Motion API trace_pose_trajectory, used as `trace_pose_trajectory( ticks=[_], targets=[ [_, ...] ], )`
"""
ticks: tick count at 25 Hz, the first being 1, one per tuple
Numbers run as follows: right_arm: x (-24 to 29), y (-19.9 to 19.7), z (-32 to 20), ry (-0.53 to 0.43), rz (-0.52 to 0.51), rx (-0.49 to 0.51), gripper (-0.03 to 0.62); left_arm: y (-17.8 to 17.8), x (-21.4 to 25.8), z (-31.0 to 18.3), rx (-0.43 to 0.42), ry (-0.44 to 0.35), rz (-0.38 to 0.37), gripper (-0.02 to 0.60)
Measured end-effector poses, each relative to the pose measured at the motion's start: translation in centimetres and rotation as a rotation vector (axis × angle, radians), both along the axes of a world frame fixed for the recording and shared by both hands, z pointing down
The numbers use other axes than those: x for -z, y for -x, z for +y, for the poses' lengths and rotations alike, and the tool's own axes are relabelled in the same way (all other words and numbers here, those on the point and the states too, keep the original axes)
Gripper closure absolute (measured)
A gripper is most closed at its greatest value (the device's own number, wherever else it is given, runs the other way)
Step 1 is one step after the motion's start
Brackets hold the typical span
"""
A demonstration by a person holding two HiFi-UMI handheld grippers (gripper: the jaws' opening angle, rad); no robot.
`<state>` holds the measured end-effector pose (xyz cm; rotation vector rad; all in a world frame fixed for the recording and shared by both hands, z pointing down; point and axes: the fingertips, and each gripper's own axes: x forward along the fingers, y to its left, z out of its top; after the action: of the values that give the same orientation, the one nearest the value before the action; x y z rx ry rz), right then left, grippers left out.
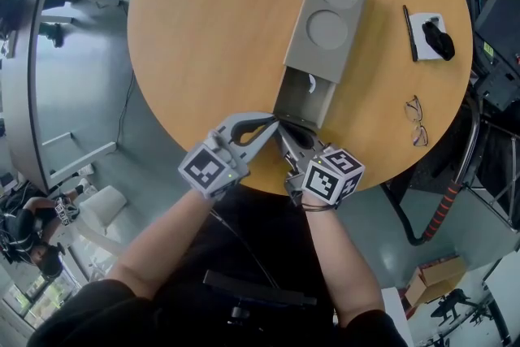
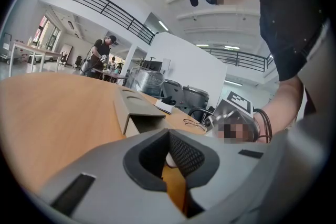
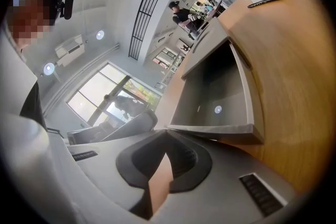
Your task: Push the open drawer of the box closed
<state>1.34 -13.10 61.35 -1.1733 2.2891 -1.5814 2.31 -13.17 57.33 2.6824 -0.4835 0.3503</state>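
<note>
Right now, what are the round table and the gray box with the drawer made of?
The table looks like wood or wood-look laminate: a smooth tan top with a soft sheen. The box looks like matte gray plastic, maybe painted board: flat even color, with two round dents pressed into its top. Its open drawer looks the same gray.

The box [image 1: 327,20] sits on the table [image 1: 211,36], right of centre, with its drawer [image 1: 305,100] pulled out toward the near edge. Just before the drawer's front, the left gripper [image 1: 272,126] and right gripper [image 1: 291,140] are side by side. Right of the box lie a pen [image 1: 409,33] and a pad [image 1: 424,22] carrying a dark item [image 1: 439,39]. Eyeglasses [image 1: 416,121] lie nearer, well apart from the drawer.
</note>
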Motion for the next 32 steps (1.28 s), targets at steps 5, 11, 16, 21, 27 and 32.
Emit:
trace_pose_trajectory(
  ticks=[5, 11, 16, 21, 27, 32],
  targets=[
    [-0.1, -0.7, -1.5, 0.002, 0.005, -0.007, 0.588, -0.4, -0.1, -1.4, -0.002, 0.020, -0.005, 0.549],
    [-0.2, -1.4, -3.3, 0.012, 0.010, -0.019, 0.586, -0.7, -0.5, -3.3, -0.014, 0.024, -0.011, 0.549],
    [-0.2, -2.2, -4.7, 0.011, 0.015, -0.034, 0.586, -1.2, -0.9, -4.6, -0.029, 0.030, -0.019, 0.549],
    [-0.3, -2.7, -6.1, 0.010, 0.018, -0.048, 0.588, -1.3, -1.4, -5.7, -0.029, 0.048, -0.026, 0.549],
    [-0.3, -3.5, -7.8, 0.001, 0.024, -0.067, 0.588, -1.3, -2.0, -6.8, -0.039, 0.057, -0.044, 0.549],
    [-0.4, -4.1, -9.0, -0.009, 0.032, -0.075, 0.588, -1.7, -2.3, -7.9, -0.038, 0.056, -0.056, 0.549]
  ],
)
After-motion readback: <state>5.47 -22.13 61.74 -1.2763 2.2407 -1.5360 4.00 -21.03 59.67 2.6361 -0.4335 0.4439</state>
